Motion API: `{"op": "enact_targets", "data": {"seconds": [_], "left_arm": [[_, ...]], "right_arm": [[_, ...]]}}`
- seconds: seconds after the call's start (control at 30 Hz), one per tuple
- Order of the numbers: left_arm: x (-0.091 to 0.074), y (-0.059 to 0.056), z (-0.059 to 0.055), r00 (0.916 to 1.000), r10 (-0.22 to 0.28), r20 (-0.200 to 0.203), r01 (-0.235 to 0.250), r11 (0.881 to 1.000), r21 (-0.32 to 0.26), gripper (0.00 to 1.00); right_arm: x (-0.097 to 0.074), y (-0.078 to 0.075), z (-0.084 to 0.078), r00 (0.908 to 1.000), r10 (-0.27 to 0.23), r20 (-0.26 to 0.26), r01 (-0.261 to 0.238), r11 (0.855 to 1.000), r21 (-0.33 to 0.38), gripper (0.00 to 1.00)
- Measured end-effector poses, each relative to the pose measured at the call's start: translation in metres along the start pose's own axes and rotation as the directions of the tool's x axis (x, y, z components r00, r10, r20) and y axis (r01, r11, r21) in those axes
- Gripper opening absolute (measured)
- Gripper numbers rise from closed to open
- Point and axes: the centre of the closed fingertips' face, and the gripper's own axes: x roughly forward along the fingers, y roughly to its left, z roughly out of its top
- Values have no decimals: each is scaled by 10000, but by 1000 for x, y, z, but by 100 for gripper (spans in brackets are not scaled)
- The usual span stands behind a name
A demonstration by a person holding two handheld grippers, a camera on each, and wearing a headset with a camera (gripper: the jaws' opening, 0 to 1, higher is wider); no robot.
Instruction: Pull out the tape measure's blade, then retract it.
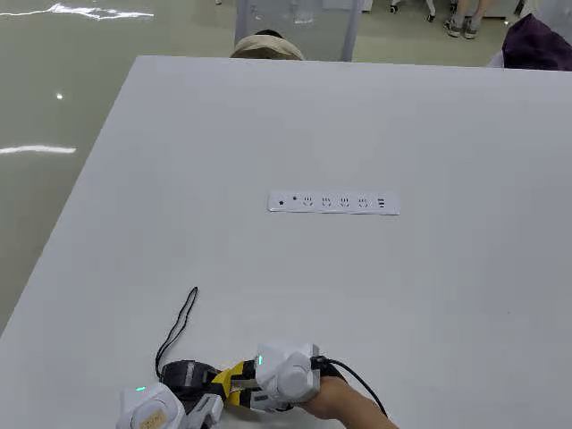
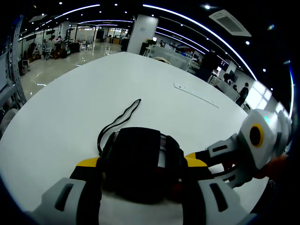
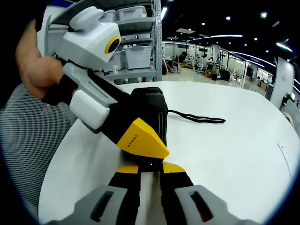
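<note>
A black tape measure (image 1: 185, 374) lies near the front edge of the white table (image 1: 375, 304), and its black wrist cord (image 1: 179, 326) trails away across the top. My left gripper (image 1: 200, 386) is shut on the case (image 2: 136, 150), with a yellow-tipped jaw on each side. My right gripper (image 1: 234, 386) comes in from the right, and its jaws are pressed together at the case's lower front (image 3: 150, 161). The blade's end is hidden there behind the left gripper's yellow jaw. No length of blade is visible outside the case (image 3: 151, 108).
A white power strip (image 1: 332, 203) lies flat in the middle of the table. The table's left edge runs diagonally beside a glossy floor. A person's head (image 1: 266, 46) shows past the far edge. Shelves with bins (image 3: 136, 51) stand behind me.
</note>
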Motion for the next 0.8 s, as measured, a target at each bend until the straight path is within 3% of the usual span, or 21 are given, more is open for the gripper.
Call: {"op": "enact_targets", "data": {"seconds": [0.53, 0.8], "left_arm": [[-1, -1, -2, 9995, -73, -295, 87, 9988, 477, 68], [-4, -1, -3, 9992, -215, -345, 249, 9946, 1010, 67]], "right_arm": [[-2, -2, 2, 9998, -200, -27, 200, 9997, 135, 16], [-6, -2, 7, 9993, -358, 81, 356, 9991, 218, 20]]}}
